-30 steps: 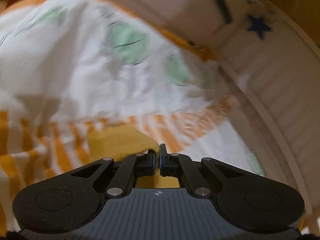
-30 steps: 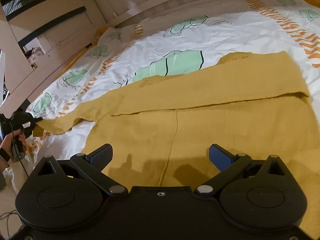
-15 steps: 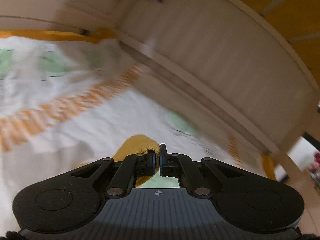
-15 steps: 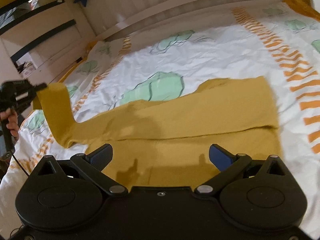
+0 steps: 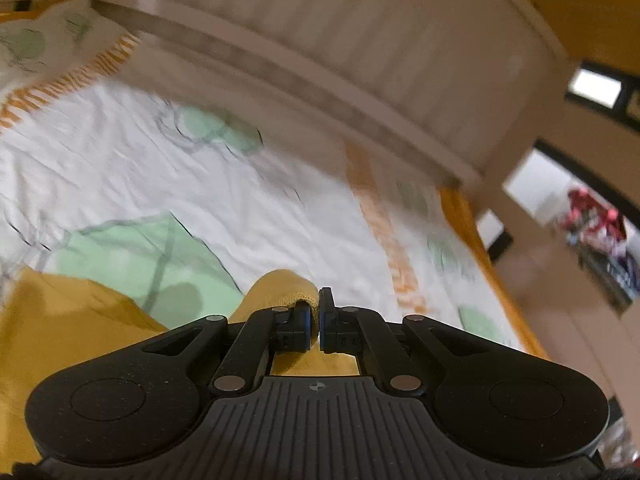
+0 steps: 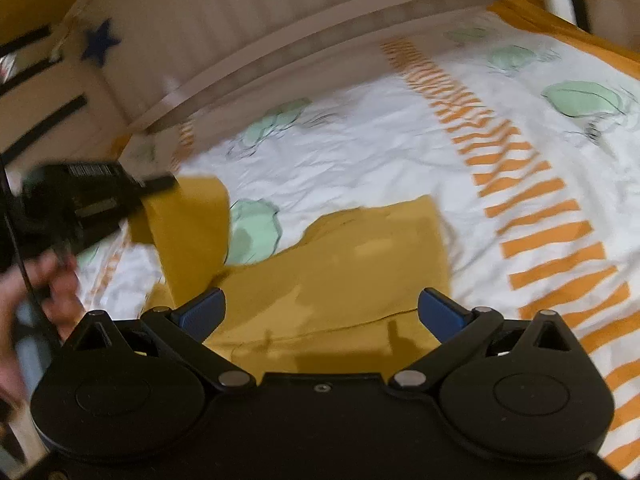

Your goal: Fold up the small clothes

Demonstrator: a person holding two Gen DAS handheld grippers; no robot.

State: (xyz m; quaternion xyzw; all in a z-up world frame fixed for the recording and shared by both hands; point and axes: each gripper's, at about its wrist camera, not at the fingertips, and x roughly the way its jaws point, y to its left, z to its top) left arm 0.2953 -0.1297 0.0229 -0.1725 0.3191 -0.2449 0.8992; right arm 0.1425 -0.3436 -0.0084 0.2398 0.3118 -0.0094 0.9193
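A mustard-yellow sweater (image 6: pixel 344 264) lies partly folded on the bed sheet (image 6: pixel 360 160). My left gripper (image 5: pixel 315 316) is shut on the cuff of its sleeve (image 5: pixel 280 288). In the right wrist view that gripper (image 6: pixel 160 184) holds the sleeve (image 6: pixel 188 232) lifted above the sweater's left side. The sweater's body also shows in the left wrist view (image 5: pixel 60 320) at lower left. My right gripper (image 6: pixel 322 312) is open and empty, hovering just above the sweater's near part.
The sheet is white with green shapes and orange stripes (image 6: pixel 532 200). A cream slatted bed rail (image 6: pixel 280 24) with a blue star (image 6: pixel 100 44) runs along the far side. The bed's edge and a doorway (image 5: pixel 560 208) lie to the right in the left wrist view.
My left gripper has lifted the sleeve off the sheet and carried it right, over toward the sweater's body. My right gripper stays open and has pulled back slightly.
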